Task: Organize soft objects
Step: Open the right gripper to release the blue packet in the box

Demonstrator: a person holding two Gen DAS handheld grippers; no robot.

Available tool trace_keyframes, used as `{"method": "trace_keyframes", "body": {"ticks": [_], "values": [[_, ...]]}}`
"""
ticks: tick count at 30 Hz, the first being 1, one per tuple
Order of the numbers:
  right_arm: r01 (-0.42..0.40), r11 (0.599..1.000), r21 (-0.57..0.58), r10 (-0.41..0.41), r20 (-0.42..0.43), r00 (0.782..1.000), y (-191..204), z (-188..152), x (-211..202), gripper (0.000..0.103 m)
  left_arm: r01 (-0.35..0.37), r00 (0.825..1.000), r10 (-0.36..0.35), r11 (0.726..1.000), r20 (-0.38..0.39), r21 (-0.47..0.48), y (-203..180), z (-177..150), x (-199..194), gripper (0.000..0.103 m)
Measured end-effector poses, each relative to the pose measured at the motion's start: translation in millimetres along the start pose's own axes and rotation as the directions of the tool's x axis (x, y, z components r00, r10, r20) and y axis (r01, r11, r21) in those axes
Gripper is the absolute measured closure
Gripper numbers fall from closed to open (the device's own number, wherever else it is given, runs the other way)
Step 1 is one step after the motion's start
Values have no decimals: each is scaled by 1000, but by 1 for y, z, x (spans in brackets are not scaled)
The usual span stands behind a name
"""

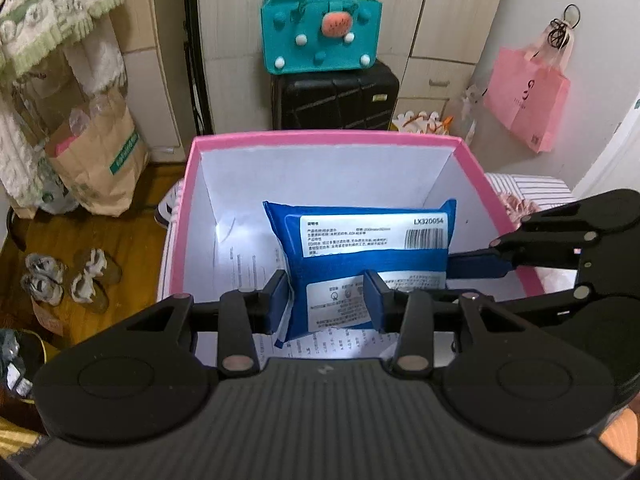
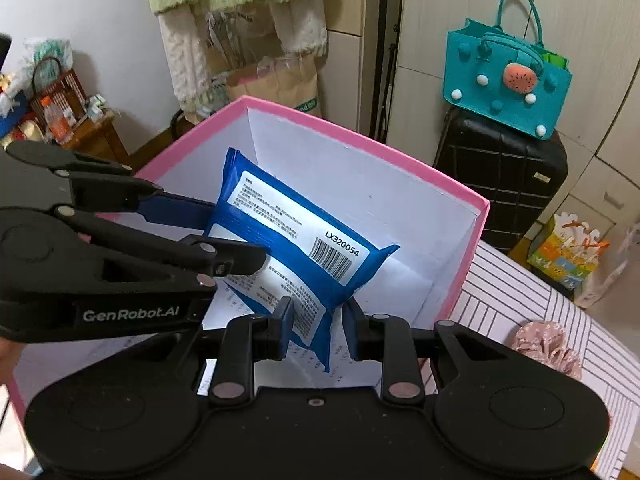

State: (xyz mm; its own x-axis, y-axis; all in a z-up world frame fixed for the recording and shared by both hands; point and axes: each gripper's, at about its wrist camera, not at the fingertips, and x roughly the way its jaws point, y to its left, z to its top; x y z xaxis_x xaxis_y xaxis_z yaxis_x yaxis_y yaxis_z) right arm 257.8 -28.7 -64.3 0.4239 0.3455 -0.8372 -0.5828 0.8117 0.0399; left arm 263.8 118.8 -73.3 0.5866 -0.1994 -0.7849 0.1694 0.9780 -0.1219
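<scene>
- Left gripper (image 1: 326, 296) and right gripper (image 2: 318, 330) both clamp the blue pack (image 1: 360, 264), inside the pink box (image 1: 320, 136).
- Ahead: teal bag (image 1: 320, 32) atop black suitcase (image 1: 336, 96).

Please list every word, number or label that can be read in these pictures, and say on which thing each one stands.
"LX320054": on the white label of the blue pack, above a barcode.
"GenRobot.AI": on the side of the left gripper, seen from the right wrist.
Small print on the pack's labels and on the paper sheets in the pink box: too small to read.
Green print on the brown paper bag: blurred.
</scene>
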Motion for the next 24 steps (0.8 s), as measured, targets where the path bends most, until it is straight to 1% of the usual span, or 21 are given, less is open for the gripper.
{"method": "trace_keyframes", "body": {"ticks": [2, 6, 7, 12, 14, 16, 19, 24], "values": [[22, 1000, -15, -22, -3, 1000, 2, 0, 1, 72, -12, 1000, 12, 1000, -2, 5, 1, -1, 3, 63], [104, 993, -60, -103, 21, 994, 7, -4, 0, 71, -47, 998, 43, 996, 50, 75, -5, -7, -9, 60], [104, 993, -60, -102, 25, 994, 7, -6, -2, 70, -46, 998, 42, 995, 56, 83, -6, -8, -12, 60], [52, 998, -31, -51, 38, 998, 4, -12, -18, 70, -58, 996, 50, 993, 68, 106, -9, -13, -34, 58], [32, 999, -17, -31, 49, 998, 3, -15, -26, 70, -57, 997, 51, 992, 61, 110, -11, -15, -44, 52], [17, 1000, -10, -16, 63, 998, 3, -18, -36, 70, -43, 997, 35, 993, 70, 112, -13, -19, -57, 48], [26, 1000, -15, -24, 93, 995, 7, -25, -53, 70, -32, 995, 20, 992, 100, 122, -18, -29, -78, 46], [34, 999, -17, -32, 117, 993, 12, -36, -77, 70, -26, 995, 13, 991, 97, 131, -27, -41, -104, 43]]}}
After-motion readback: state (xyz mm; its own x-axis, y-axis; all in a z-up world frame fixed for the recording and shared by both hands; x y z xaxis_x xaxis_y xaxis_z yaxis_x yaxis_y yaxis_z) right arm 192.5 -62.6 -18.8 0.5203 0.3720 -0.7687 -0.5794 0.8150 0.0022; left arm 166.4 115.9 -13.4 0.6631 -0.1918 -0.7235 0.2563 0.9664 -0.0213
